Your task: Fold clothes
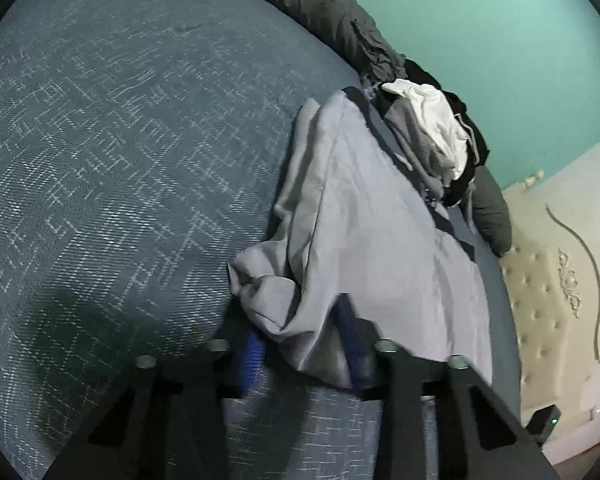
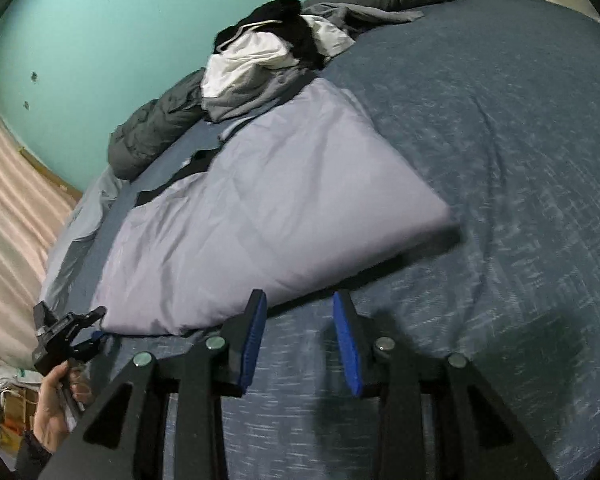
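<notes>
A pale lavender garment (image 1: 364, 216) lies on the blue patterned bedspread (image 1: 100, 160). Its rumpled near edge is bunched between the blue pads of my left gripper (image 1: 300, 320) and drapes over the right pad; the fingers stand wide apart. In the right wrist view the same garment (image 2: 268, 208) lies folded flat as a long slab. My right gripper (image 2: 299, 300) is open, its tips just at the garment's near edge with nothing held. The left gripper (image 2: 86, 332), held by a hand (image 2: 52, 412), sits at the garment's left corner.
A heap of white, grey and black clothes (image 2: 268, 60) sits at the far side of the bed by the teal wall (image 2: 100, 20). A dark grey duvet (image 2: 156, 128) runs along the wall. A cream tufted headboard (image 1: 548, 280) bounds one end. The bedspread (image 2: 500, 160) stretches to the right.
</notes>
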